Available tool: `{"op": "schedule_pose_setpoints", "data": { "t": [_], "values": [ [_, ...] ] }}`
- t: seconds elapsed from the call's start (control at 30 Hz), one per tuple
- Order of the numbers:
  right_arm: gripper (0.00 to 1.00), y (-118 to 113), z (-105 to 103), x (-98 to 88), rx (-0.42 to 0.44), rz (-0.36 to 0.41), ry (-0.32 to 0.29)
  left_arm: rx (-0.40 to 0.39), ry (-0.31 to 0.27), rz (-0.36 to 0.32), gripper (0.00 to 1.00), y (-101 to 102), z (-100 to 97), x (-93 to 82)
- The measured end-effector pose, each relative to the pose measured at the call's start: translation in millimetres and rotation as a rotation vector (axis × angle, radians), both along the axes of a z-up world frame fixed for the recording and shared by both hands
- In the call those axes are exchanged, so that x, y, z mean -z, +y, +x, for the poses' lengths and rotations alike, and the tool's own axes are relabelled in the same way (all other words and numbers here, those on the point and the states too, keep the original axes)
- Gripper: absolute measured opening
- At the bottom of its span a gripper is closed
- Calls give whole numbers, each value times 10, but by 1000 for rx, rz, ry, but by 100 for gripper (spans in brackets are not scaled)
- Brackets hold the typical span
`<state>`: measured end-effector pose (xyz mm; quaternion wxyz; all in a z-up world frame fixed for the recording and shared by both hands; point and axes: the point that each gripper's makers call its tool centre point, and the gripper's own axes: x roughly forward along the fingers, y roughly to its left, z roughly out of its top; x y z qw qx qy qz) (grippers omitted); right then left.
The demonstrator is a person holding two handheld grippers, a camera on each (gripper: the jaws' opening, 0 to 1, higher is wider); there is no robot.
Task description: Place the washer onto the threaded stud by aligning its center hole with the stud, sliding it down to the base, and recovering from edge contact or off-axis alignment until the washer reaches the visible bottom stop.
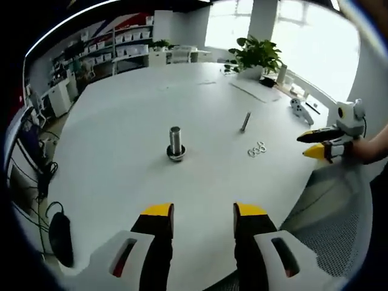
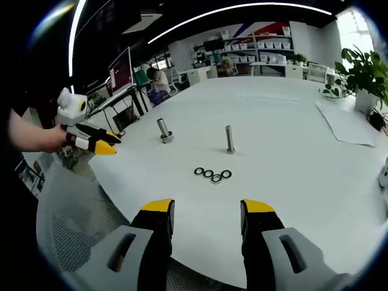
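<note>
With both pairs of jaws standing wide apart and nothing between them, the task looks unstarted — no washer is picked up yet.

Left gripper: yellow-tipped jaws spread wide, empty, hovering over the near edge of the white table. Ahead of it stands a short thick threaded stud upright on a round base; whether a washer already sits at that base I can't tell, the view is too small. Further right is a thinner stud, which appears tilted in this view, and just near it the loose washers lie flat on the table. The right gripper comes in from the right edge, held in a hand, off past the table's edge.

Right gripper: jaws also wide, empty, low over the table's near edge. Straight ahead lie the washers — about 4, touching in a short row. Beyond them the thin stud stands upright, bare along its shaft; the thick stud is off to its left, apart. The left gripper enters from the left, held by a hand, clear of the table.

Done: nothing that shows. Left: grasp 1 washer from the row, carry it over a stud, line up the hole, slide it to the bottom stop. The right gripper looks best placed for the pick.
</note>
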<state>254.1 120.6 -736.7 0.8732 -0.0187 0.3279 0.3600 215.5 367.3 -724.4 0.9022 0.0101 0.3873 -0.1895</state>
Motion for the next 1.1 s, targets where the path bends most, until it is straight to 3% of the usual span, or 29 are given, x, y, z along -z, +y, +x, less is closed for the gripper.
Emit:
{"op": "schedule_pose_setpoints", "data": {
  "t": [0.93, 1.1],
  "values": [
    [46, -10, 4, 7, 6, 0, 3, -100, -84, -72, 38, -64, -280, -68],
    [46, -7, -5, 20, 1, -7, 7, -116, -88, -58, 38, -43, -299, -54]
  ]
}}
